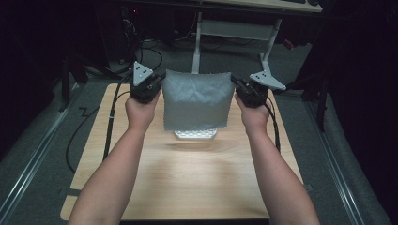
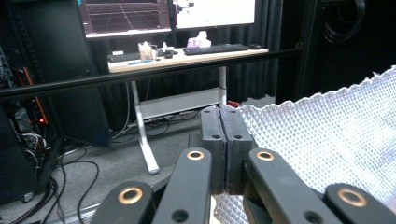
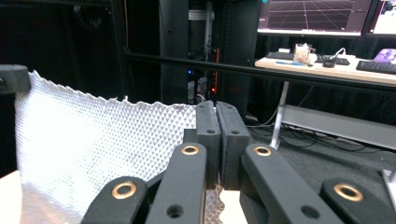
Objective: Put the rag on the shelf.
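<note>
Grey cloth [image 1: 196, 99] hangs stretched between both tools — left tool [image 1: 157, 85], right tool [image 1: 237, 86] — each clamped on a top corner.

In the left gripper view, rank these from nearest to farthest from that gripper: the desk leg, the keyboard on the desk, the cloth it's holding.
1. The cloth, clamped in the left gripper, spreading to its right.
2. The desk leg, white, on the floor ahead, left of the jaws.
3. The keyboard, on the desk top, farther back, under the monitors.
</note>
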